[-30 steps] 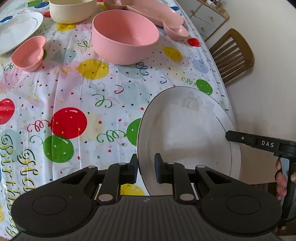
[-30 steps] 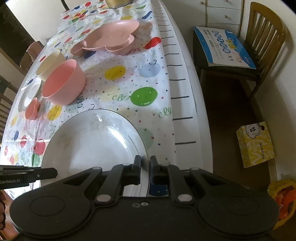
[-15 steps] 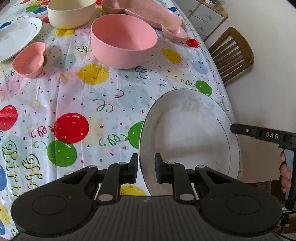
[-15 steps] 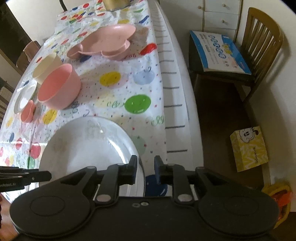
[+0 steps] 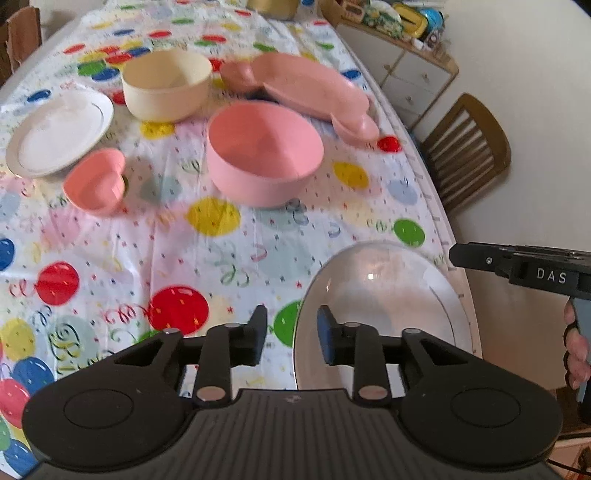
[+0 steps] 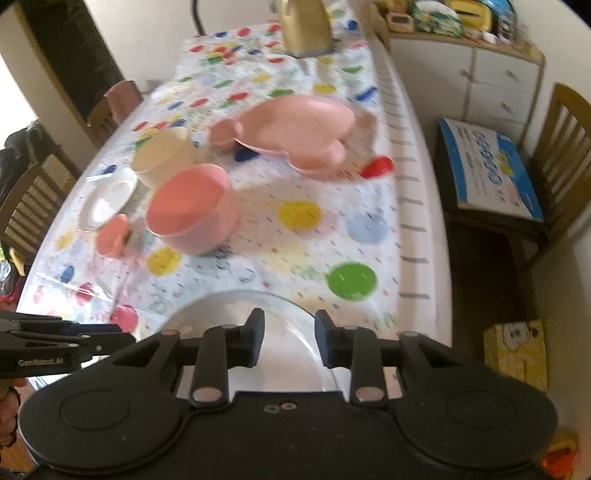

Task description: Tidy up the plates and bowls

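A large white plate (image 5: 388,314) lies on the balloon-print tablecloth (image 5: 147,240) at the table's near right corner. My left gripper (image 5: 291,334) hovers over its left rim, which runs between the opening jaws untouched. Over the plate's (image 6: 240,314) near right part, the jaws of my right gripper (image 6: 290,339) are opening too, with nothing gripped. Each gripper shows in the other's view: the right gripper (image 5: 456,254) and the left gripper (image 6: 129,338). Farther back stand a pink bowl (image 5: 264,155), a cream bowl (image 5: 166,85), a small white plate (image 5: 61,133), a pink heart dish (image 5: 96,181) and a pink mouse-shaped plate (image 5: 314,88).
The table's right edge (image 6: 417,221) runs close beside the large plate. Beyond it are a wooden chair (image 5: 469,147) holding a blue box (image 6: 491,173), a white cabinet (image 6: 491,74) and a yellow box (image 6: 517,350) on the floor. A gold object (image 6: 303,26) stands at the far end.
Both grippers were shut on the large plate's rim and have opened and lifted away. The plate stays on the cloth, and both views now look farther up the table.
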Demonstrator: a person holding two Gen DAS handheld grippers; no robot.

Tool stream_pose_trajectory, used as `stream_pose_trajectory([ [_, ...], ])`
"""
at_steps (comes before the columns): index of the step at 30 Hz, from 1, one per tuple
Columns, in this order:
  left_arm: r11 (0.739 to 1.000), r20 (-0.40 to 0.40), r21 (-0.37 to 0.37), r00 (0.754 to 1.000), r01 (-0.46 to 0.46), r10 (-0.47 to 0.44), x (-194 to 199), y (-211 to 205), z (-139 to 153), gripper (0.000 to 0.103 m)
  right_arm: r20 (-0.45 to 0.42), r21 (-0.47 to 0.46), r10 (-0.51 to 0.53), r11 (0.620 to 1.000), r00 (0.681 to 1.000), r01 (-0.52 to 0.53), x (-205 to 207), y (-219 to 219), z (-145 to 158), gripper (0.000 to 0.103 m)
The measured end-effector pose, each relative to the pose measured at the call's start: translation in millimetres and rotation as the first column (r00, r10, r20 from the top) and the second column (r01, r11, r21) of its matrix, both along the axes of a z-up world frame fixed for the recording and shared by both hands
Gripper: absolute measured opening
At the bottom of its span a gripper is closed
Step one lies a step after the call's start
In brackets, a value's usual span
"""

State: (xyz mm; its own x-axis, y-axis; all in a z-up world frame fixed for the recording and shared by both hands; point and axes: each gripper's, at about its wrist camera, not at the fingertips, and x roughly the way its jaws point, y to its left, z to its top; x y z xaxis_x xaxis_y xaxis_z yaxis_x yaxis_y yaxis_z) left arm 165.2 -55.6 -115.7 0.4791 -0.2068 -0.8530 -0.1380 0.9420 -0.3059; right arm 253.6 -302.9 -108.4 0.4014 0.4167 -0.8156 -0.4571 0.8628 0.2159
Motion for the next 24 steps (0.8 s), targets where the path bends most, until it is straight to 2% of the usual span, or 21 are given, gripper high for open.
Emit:
stream_pose_trajectory([
  [2, 1.0, 0.019, 0.014, 1.0, -0.017, 0.017, 2, 1, 5, 0.05, 0.011, 0.01, 0.02, 1.0, 1.0, -0.02, 2, 6, 5, 0.033],
  [4, 0.999, 0.045, 0.03, 0.998, -0.038, 0.037, 2, 4, 13, 0.057, 0.023, 0.019, 0.04, 0.999, 0.999, -0.04, 4, 13, 10, 0.034],
  [10, 0.992, 0.098, 0.056, 0.989, -0.117, 0.112, 4, 19, 31, 0.061, 0.069, 0.042, 0.117, 0.992, 0.991, -0.12, 9, 38, 27, 0.048],
  [14, 0.983, 0.137, 0.084, 0.979, -0.163, 0.15, 2, 33, 41, 0.063, 0.103, 0.046, 0.162, 0.985, 0.981, -0.167, 12, 60, 36, 0.065],
  [19, 0.974, 0.163, 0.1, 0.969, -0.204, 0.186, 3, 59, 50, 0.064, 0.121, 0.053, 0.211, 0.974, 0.97, -0.219, 12, 92, 44, 0.073],
  [24, 0.965, 0.191, 0.137, 0.962, -0.223, 0.195, 6, 90, 54, 0.076, 0.139, 0.05, 0.233, 0.969, 0.963, -0.242, 9, 126, 48, 0.082],
])
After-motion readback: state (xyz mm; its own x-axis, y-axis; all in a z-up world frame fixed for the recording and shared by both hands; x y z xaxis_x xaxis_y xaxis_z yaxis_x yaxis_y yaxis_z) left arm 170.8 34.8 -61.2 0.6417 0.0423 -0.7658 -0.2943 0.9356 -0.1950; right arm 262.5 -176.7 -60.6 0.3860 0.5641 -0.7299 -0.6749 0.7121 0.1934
